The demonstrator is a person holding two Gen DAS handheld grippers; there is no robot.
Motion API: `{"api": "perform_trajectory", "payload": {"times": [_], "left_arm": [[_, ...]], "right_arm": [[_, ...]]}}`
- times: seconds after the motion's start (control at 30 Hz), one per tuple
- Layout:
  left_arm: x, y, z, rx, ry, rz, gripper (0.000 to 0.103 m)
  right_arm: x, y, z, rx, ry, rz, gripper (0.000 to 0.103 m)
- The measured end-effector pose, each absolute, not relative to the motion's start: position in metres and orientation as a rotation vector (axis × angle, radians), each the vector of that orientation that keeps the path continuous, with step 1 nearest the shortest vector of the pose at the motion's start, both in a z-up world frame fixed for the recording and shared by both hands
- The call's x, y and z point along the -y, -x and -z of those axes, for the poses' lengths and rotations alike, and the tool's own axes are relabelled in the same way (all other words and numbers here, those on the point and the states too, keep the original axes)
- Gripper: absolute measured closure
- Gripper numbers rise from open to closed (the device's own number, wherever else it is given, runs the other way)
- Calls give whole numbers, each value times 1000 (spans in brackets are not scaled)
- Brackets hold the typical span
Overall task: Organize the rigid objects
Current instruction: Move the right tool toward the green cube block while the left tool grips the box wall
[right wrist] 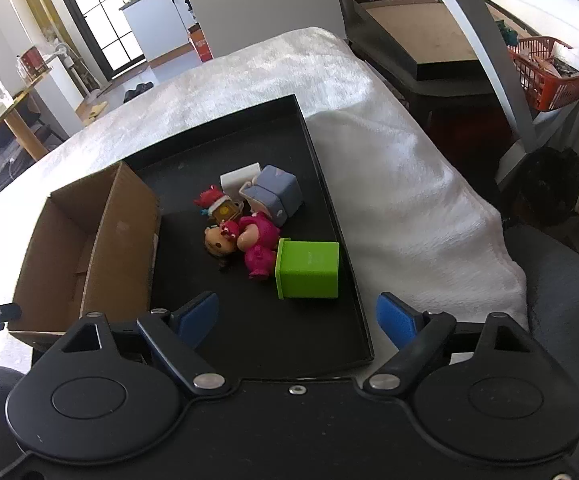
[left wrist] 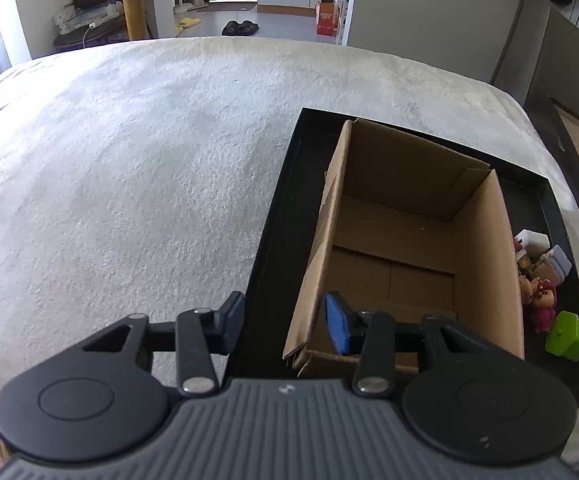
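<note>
An open, empty cardboard box (left wrist: 401,216) (right wrist: 89,240) stands in the left part of a black tray (left wrist: 277,220) (right wrist: 257,336). To its right in the tray lie a green cube (right wrist: 309,270) (left wrist: 569,336), a pink figure (right wrist: 259,240), a brown-haired doll (right wrist: 217,242), a grey-blue box (right wrist: 275,194) and a white box (right wrist: 241,178). My left gripper (left wrist: 285,326) is open and straddles the box's near left wall and the tray rim, with one finger inside the box. My right gripper (right wrist: 295,318) is open over the tray's bare near end, just short of the green cube.
The tray lies on a white fluffy blanket (left wrist: 129,160) (right wrist: 389,184) that drops away at the right. Beyond that edge stand a dark low table (right wrist: 421,52) and a red basket (right wrist: 549,72). The room floor lies past the blanket's far edge.
</note>
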State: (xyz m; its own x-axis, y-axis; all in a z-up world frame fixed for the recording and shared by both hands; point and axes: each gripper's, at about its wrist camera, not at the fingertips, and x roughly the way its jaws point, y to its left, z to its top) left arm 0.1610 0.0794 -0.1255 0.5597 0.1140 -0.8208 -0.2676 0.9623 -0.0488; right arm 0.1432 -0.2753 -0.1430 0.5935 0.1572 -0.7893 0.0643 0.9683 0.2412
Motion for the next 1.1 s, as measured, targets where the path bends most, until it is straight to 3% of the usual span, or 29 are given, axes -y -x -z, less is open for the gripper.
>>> {"api": "perform_trajectory", "payload": {"times": [0.1,0.47,1.1], "left_arm": [[-79,-164,129,-961,170,-223,65],[-80,-168,138,-954,181,-195,92],[-61,-169,138,-941,13,-279,92]], "right_arm": [[273,-146,150,-944,-241,-50,23],[262,-167,167,-964,-195,-38,26],[242,-201,189,-988,-52,31,26]]}}
